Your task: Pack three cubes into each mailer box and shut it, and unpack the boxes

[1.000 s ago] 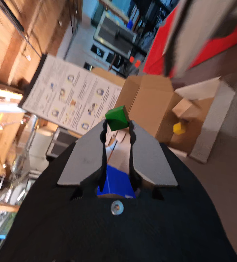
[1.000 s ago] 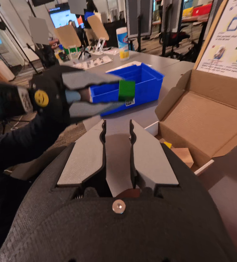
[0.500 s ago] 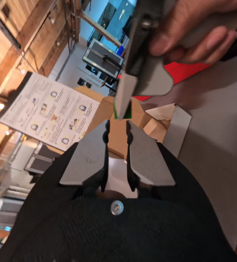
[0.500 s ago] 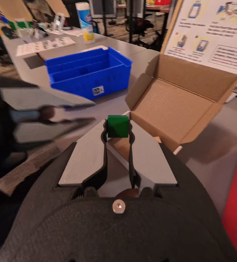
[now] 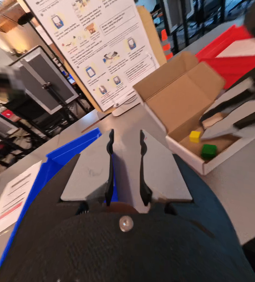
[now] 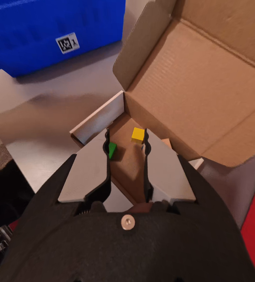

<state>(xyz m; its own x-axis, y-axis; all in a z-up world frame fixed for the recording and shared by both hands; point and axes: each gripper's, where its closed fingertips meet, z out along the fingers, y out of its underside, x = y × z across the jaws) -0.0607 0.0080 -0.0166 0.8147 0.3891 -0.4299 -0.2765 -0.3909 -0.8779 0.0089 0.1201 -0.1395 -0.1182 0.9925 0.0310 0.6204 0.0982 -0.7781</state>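
An open mailer box [image 6: 99,117] stands on the grey table, its brown lid [image 6: 200,76] folded back. A green cube [image 6: 112,150] and a yellow cube [image 6: 137,135] lie on its floor. A tan block [image 6: 166,141] peeks out behind my right finger. My right gripper [image 6: 126,132] is open and empty just above the box, with the cubes between and beyond its tips. My left gripper [image 5: 125,132] is open and empty over the table, left of the box [image 5: 184,154]. The left wrist view also shows the green cube [image 5: 208,151], the yellow cube [image 5: 194,136] and the right gripper [image 5: 204,127].
A blue bin [image 5: 72,149] sits left of the box, under my left finger; it also shows in the right wrist view [image 6: 47,30]. A red bin [image 5: 236,61] lies beyond the box. A poster board [image 5: 105,53] stands at the back. A printed sheet [image 5: 12,196] lies at the far left. About 5 cm separates my right fingertips from the yellow cube [image 6: 137,135]. It turns up in the left wrist view [image 5: 198,134] as well.
My left gripper passed the green cube to my right gripper. My right gripper carried it over the box and opened; the cube now lies inside. My left gripper swung back toward the blue bin.
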